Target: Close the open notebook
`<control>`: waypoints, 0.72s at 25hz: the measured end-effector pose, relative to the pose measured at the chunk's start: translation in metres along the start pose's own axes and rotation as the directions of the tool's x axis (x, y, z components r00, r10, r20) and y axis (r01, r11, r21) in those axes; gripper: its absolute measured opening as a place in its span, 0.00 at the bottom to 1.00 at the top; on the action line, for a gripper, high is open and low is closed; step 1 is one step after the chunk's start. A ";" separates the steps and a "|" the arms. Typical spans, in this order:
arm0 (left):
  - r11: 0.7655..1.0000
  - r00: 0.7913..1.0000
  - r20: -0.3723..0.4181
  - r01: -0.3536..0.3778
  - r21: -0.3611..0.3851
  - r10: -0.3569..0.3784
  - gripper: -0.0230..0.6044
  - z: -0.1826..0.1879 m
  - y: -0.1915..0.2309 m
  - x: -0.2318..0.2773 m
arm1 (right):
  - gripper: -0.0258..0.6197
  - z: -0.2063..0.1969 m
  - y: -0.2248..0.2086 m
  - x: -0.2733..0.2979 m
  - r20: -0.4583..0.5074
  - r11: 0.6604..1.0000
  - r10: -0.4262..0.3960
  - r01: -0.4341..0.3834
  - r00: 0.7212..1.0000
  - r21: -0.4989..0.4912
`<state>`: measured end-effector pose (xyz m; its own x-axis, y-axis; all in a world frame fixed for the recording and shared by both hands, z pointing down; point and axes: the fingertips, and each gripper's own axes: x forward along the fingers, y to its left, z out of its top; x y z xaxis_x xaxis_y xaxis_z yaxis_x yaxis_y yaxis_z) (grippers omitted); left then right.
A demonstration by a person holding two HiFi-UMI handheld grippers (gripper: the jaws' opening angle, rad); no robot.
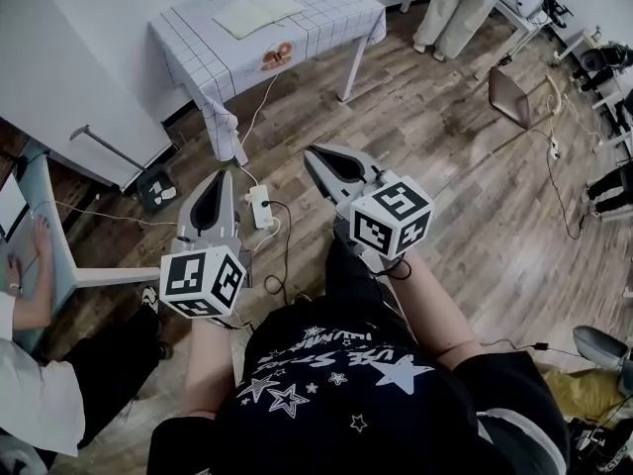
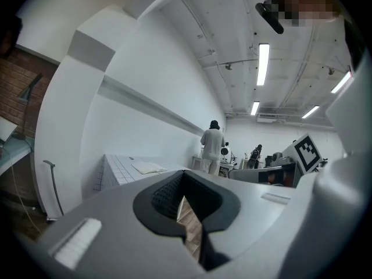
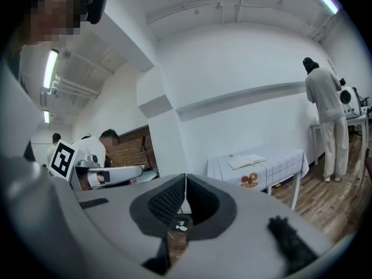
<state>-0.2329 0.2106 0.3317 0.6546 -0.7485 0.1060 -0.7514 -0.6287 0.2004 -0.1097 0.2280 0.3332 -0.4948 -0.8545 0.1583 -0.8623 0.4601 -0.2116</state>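
Both grippers are held out over the wooden floor (image 1: 445,166), well apart from the table (image 1: 341,20) at the far side of the room. The left gripper (image 1: 220,178) has its jaws drawn narrow, the tips meeting and nothing between the dark ribbed pads. The right gripper (image 1: 315,156), just to its right, is likewise closed and empty. On the floor between the two tips lies a white power strip (image 1: 260,206), with a cable running from it toward the table. The table stands against the white wall under a white checked cloth (image 1: 198,47). The notebook (image 1: 259,10) lies open on it, pages up, near the far edge and roughly midway along. An orange print (image 1: 277,55) shows on the cloth at the near edge, nearer than the notebook. A person in light clothes (image 1: 450,8) stands at the far right beyond the table. At the near left a seated person's hand (image 1: 42,234) rests on a desk (image 1: 49,255).
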 end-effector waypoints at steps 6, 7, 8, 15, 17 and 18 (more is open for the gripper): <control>0.996 0.998 -0.014 -0.067 0.063 0.068 0.05 0.025 -0.046 0.016 | 0.07 0.028 -0.028 -0.024 -0.003 0.996 0.086 -0.086 0.996 0.017; 0.995 0.996 -0.023 -0.080 0.060 0.081 0.05 0.022 -0.038 0.027 | 0.07 0.027 -0.040 -0.013 -0.006 0.995 0.092 -0.092 0.996 0.026; 0.995 0.995 -0.031 -0.090 0.051 0.092 0.05 0.017 -0.022 0.044 | 0.07 0.023 -0.053 0.007 -0.014 0.995 0.094 -0.094 0.995 0.034; 0.989 0.988 -0.069 -0.134 0.064 0.138 0.05 0.013 0.001 0.138 | 0.07 0.040 -0.148 0.057 -0.025 0.993 0.102 -0.100 0.994 0.065; 0.985 0.986 -0.070 -0.148 0.089 0.154 0.05 0.017 -0.007 0.158 | 0.07 0.046 -0.172 0.058 -0.033 0.992 0.111 -0.108 0.993 0.070; 0.984 0.985 -0.071 -0.152 0.097 0.160 0.05 0.019 -0.009 0.166 | 0.07 0.048 -0.182 0.061 -0.039 0.991 0.116 -0.113 0.992 0.071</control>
<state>-0.1189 0.0881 0.3288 0.5305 -0.8225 0.2054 -0.8469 -0.5247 0.0863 0.0227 0.0803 0.3349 -0.5953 -0.7853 0.1698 -0.7910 0.5357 -0.2957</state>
